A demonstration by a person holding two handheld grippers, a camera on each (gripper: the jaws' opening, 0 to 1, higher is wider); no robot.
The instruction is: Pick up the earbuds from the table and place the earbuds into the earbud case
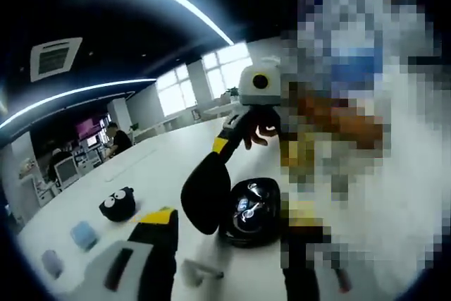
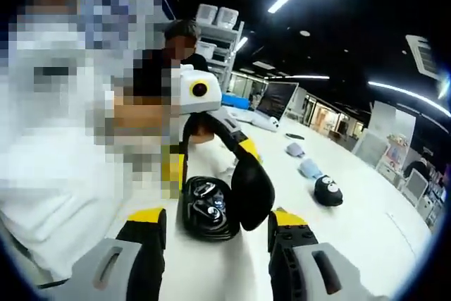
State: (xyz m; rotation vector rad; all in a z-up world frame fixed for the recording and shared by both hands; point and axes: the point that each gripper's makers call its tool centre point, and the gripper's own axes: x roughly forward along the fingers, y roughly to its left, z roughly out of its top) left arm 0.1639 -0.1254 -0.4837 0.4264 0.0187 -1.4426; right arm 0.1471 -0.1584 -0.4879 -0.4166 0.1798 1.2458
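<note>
A black earbud case [image 1: 246, 216] lies open on the white table [image 1: 162, 167], its lid [image 1: 204, 192] standing up. Small shiny earbud parts [image 1: 248, 204] show inside it. A small white piece that looks like an earbud [image 1: 201, 269] lies on the table close in front. My left gripper [image 1: 232, 213] is open, its jaws wide either side of the case. My right gripper [image 1: 257, 147] faces it from across, one yellow-tipped jaw by the lid's top. In the right gripper view the case [image 2: 208, 209] and lid [image 2: 252, 188] sit between my open right gripper's [image 2: 216, 216] jaws, the left gripper [image 2: 209, 156] beyond.
A black plush toy [image 1: 116, 204] and two pale blue items [image 1: 83, 234] lie on the table beside the case; the toy [image 2: 328, 190] also shows in the right gripper view. An open laptop [image 2: 278, 100] stands farther back. A person sits at a far desk [image 1: 116, 139].
</note>
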